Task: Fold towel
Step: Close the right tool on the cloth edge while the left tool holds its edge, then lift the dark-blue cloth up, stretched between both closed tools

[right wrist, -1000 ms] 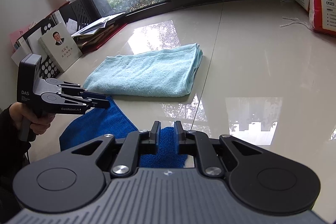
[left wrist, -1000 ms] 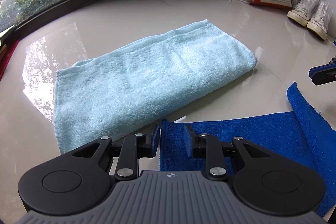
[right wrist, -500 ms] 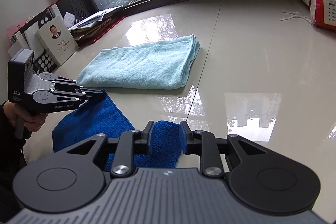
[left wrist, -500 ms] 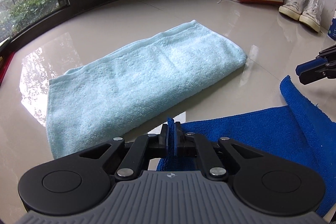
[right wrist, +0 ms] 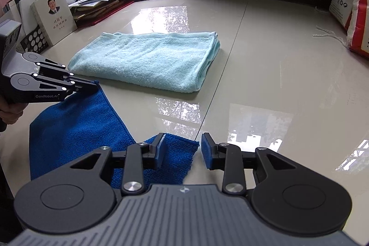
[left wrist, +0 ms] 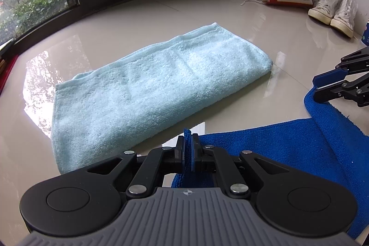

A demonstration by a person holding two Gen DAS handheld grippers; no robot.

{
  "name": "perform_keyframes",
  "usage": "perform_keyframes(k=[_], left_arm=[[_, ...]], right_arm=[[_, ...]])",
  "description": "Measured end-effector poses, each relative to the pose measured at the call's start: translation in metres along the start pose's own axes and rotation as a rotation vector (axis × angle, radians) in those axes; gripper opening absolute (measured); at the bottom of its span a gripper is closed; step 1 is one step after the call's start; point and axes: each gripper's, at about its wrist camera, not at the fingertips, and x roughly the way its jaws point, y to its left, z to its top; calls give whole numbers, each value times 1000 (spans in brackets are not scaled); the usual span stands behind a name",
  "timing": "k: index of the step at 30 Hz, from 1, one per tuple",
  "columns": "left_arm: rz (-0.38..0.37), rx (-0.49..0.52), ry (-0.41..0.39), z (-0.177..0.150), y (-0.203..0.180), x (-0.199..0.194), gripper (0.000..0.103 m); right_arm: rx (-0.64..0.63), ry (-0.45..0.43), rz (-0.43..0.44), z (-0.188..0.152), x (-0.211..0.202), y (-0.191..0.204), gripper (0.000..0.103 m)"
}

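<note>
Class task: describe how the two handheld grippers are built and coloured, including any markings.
The left gripper and right gripper match: matte black linkage arms with silver pivot screws, round black side discs, a ribbed grey body with a small compass-like mark, and blue finger pads. The left gripper's side reads "GenRobot.AI".

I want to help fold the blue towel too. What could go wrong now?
1. Only the left gripper pinches the blue towel; the right gripper has its jaws open around the other corner, so a lift now might go lopsided.
2. The pinch holds just the corner tip, which could slip out.
3. The light blue towel lies close ahead and might get dragged.
</note>
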Motion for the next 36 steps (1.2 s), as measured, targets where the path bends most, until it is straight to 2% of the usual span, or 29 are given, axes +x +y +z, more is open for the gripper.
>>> perform_keyframes(k=[4,10,13,15,17,25,36], left_arm=[[2,2,-6,-1,0,0,5],[-7,-4,-13,-2,2,0,5],[-4,-3,-16,-3,1,0,5],[-1,-4,-18,-3,1,-1,5],[2,-6,-22,-4,0,-1,5],[-3,-53,-28,-10,7,-14,4],[41,-97,-134,-3,20,-66,4]], right_arm=[[-43,12,-14,-2,5,7,34],[-43,5,-14,-4,5,7,32],[-38,5,-2,-4,5,7,21],[-36,5,0,-4,5,8,19],[-30,5,0,-4,4,8,7],[1,-34,19,-5,-13,12,5],[-11,-159,-8,10,-65,21,5]])
